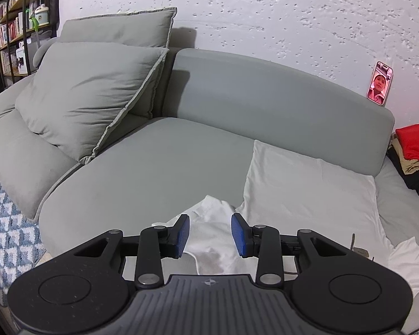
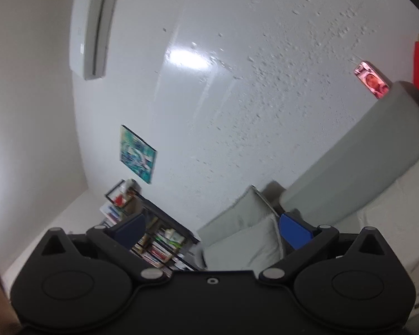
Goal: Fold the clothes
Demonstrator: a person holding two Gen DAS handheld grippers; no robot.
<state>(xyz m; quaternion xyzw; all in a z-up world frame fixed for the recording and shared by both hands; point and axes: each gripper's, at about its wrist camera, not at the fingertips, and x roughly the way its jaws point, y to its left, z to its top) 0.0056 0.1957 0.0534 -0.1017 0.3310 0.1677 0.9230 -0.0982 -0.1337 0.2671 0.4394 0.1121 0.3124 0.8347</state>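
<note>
A white garment [image 1: 307, 192] lies spread on the grey sofa seat [image 1: 153, 162], with a crumpled part [image 1: 209, 223] near the front edge. My left gripper [image 1: 210, 236] hovers open just over that crumpled part, blue pads [image 1: 183, 234] on either side, nothing held. My right gripper [image 2: 212, 230] is open and raised, tilted up toward the wall, with nothing between its fingers. A strip of the white garment [image 2: 399, 212] shows at the right edge of the right wrist view.
Two grey cushions [image 1: 89, 95] lean at the sofa's left. A stack of folded clothes, red on top [image 1: 414, 145], sits at the far right. A phone [image 1: 380, 83] leans on the backrest. A bookshelf [image 1: 19, 28] and patterned rug [image 1: 5, 229] lie left.
</note>
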